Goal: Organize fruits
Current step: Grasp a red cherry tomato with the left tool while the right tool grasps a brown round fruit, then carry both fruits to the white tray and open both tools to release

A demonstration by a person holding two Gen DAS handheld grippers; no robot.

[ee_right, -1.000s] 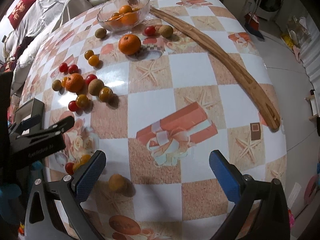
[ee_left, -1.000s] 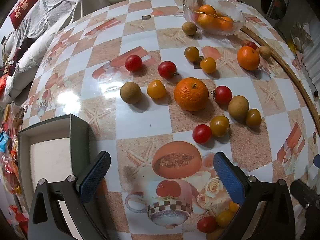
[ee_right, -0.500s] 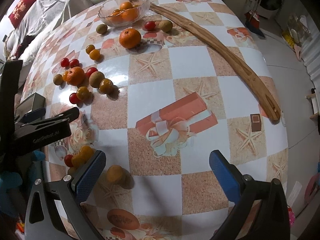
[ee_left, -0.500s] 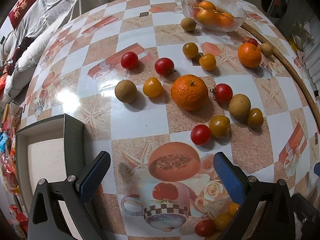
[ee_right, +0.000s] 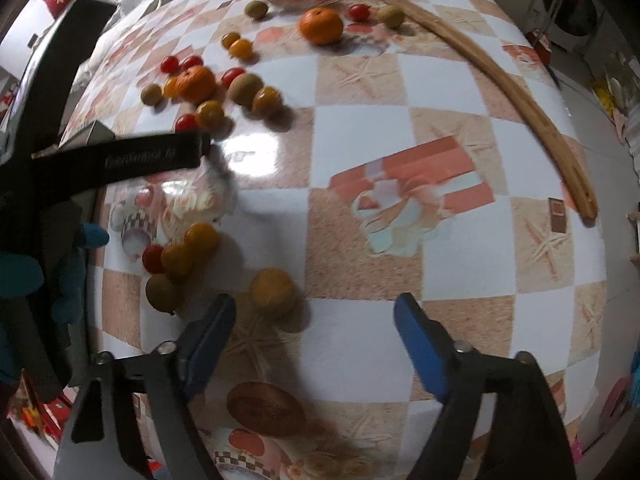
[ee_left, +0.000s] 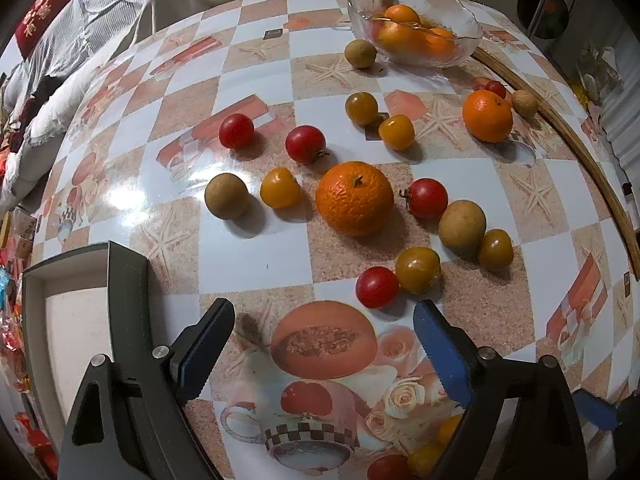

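Loose fruit lies on the checked tablecloth. A big orange sits mid-table among red tomatoes, yellow tomatoes and brown longans. A second orange lies at the right. A glass bowl at the back holds several oranges. My left gripper is open and empty, just short of the nearest red tomato. My right gripper is open and empty, with a yellow fruit just ahead of its left finger.
A dark box with a white inside stands at the table's left edge. A long wooden stick lies along the right side. A small fruit cluster lies near the left gripper's body. Bedding lies beyond the table.
Both grippers have moved forward over the table toward the fruit. The right gripper has swung left, closer to the yellow fruit. No fruit has moved.
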